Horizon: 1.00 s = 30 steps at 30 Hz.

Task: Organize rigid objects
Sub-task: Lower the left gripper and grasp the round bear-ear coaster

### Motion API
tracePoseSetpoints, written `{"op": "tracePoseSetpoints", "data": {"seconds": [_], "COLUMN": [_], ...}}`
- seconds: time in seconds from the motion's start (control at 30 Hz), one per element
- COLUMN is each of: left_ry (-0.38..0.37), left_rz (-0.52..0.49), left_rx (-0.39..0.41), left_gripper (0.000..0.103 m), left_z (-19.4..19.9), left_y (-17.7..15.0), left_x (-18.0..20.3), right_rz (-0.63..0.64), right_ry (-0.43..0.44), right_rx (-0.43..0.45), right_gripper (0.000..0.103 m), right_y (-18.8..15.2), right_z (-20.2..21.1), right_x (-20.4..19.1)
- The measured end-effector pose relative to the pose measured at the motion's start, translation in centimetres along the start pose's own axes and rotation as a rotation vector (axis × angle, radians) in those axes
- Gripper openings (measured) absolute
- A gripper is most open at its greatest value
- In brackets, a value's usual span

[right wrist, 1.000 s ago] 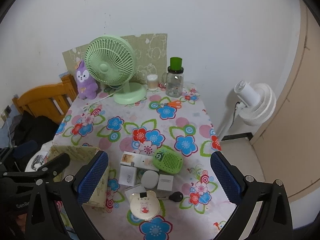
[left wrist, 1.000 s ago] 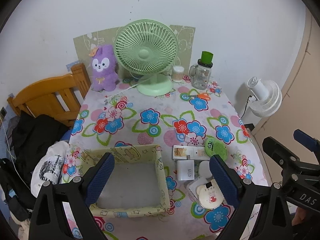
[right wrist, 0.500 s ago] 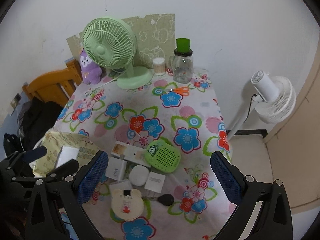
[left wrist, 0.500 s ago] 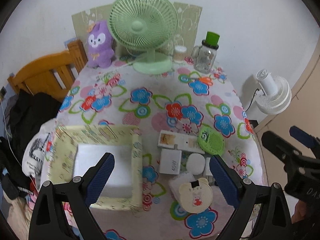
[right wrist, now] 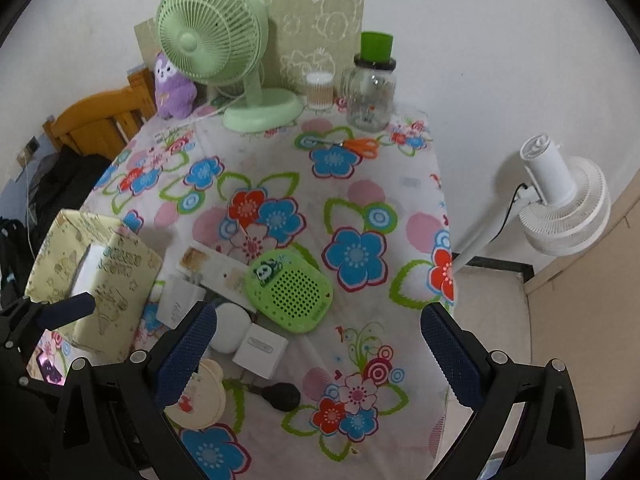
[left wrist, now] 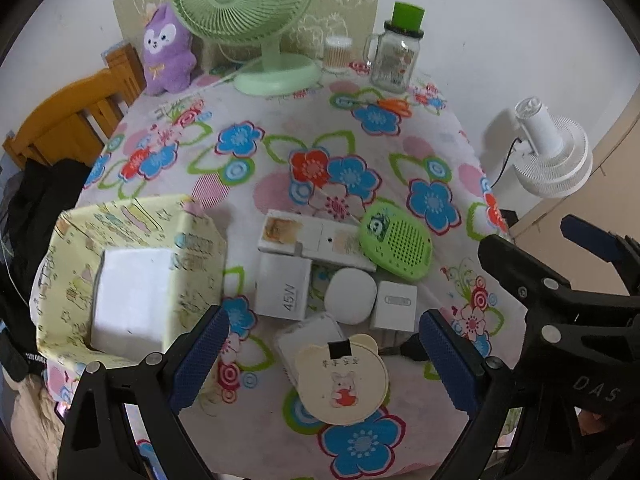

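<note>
While both wide-open, empty (left gripper (left wrist: 324,356), right gripper (right wrist: 318,344)): long white box (left wrist: 316,242) lengthwise left-to-right.

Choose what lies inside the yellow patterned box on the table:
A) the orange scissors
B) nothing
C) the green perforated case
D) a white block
D: in the left wrist view the yellow box holds a white block, while the small items lie on the cloth beside it.
</note>
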<state>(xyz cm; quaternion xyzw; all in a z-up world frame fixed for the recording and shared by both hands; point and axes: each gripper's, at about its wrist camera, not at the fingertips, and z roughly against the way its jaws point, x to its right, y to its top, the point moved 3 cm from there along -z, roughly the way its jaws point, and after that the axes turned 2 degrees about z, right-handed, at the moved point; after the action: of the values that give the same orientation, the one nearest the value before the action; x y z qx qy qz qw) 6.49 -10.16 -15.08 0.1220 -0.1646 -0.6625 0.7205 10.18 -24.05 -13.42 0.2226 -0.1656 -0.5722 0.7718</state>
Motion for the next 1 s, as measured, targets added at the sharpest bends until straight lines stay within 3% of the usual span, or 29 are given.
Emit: {"op": "tracePoseSetpoints", "data": {"seconds": [0.83, 1.0], "left_ry": [0.034, 0.027], "left_rz": [0.085, 0.099], "left_rx": [-0.177, -0.192], "left_gripper": [0.097, 0.085], "left_z": [-7.2, -7.3], "left_y": [-5.2, -5.6], "left_x": [0.5, 0.6], "right_rz": [0.087, 0.087], "right_ry": [0.089, 0.103], "right_rx": [-0.165, -0.184], "right_gripper": [0.101, 0.101], "right_y": [-4.8, -5.3], "right_z": [-7.4, -8.1], "right_x": [-1.3, -1.5]}}
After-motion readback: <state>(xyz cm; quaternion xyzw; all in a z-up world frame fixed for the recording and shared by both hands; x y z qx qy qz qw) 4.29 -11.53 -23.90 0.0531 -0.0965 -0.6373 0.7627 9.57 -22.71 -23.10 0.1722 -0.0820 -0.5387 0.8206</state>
